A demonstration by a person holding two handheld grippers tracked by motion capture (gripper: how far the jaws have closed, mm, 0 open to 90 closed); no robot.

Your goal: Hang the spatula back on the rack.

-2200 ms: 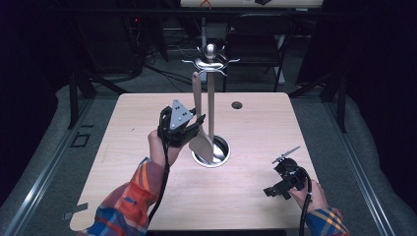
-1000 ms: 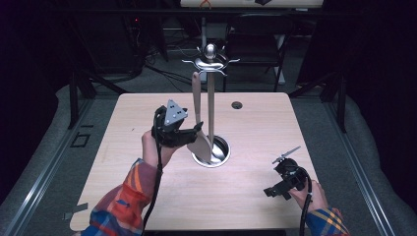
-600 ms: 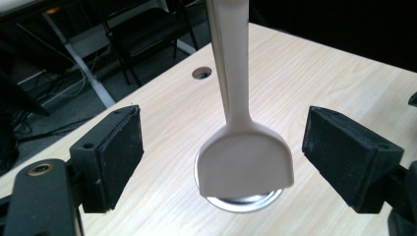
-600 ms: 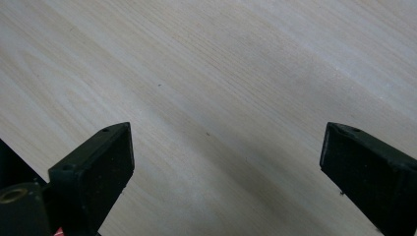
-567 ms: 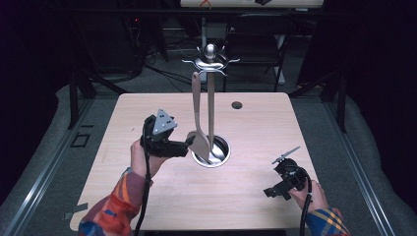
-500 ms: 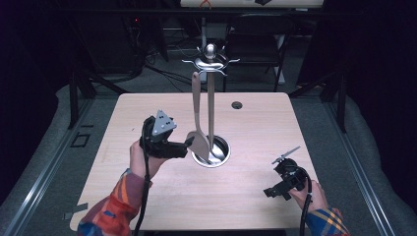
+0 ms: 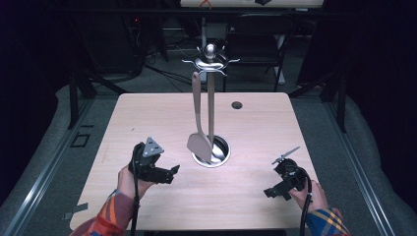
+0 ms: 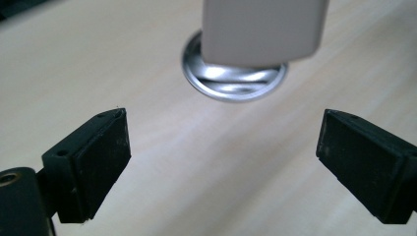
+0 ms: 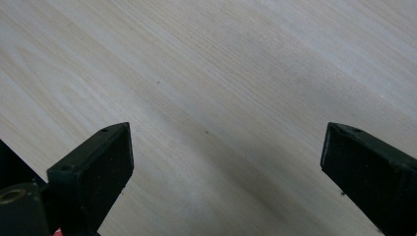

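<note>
Spatula (image 7: 198, 142) hangs from the rack (image 7: 210, 61) over its base (image 7: 216, 153), so it needs no holding. My left claw (image 7: 173, 171), jaws just opened and empty, sits near it; my right claw (image 7: 269, 192) gapes over bare table (image 7: 255, 123).

I see a black chair (image 7: 255, 44) behind the wooden table (image 7: 147, 118), and a small dark grommet hole (image 7: 237, 105) near its far edge.
</note>
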